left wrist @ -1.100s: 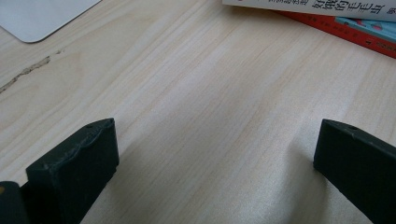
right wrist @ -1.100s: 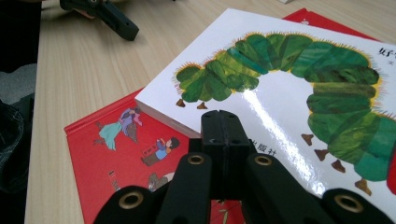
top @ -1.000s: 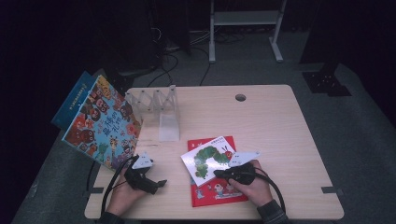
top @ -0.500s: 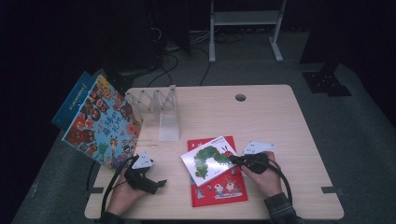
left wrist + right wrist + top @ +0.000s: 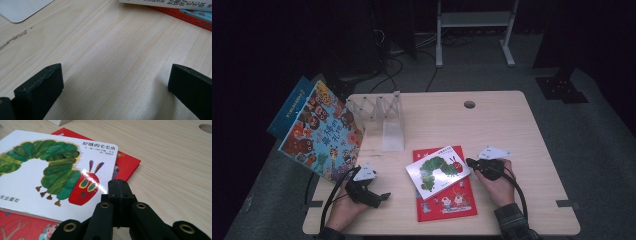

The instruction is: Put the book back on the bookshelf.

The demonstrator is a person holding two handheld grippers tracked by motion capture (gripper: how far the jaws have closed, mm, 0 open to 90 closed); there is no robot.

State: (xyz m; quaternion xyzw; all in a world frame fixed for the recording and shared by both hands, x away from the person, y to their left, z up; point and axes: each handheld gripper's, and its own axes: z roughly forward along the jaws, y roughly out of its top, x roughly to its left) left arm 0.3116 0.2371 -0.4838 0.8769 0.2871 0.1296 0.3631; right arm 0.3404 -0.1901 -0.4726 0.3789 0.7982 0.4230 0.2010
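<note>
At the left edge of the pale wooden table (image 5: 512,130), large picture books (image 5: 319,132) lean upright beside a clear plastic rack (image 5: 382,112). Near the front left, the left gripper (image 5: 379,197) rests low over bare wood, its two black jaws standing wide apart with nothing between them. Right of it, at the table's middle, lies a white board book with a green caterpillar (image 5: 438,171), glossy and stiff, flat and slightly askew on top of a thin red book (image 5: 452,202). Its long axis runs left to right, rising toward the right. Just beside its right corner sits the right gripper (image 5: 118,185), jaws pressed together and empty, pointing left at the caterpillar's red head. This hand is clearly the nearer one.
</note>
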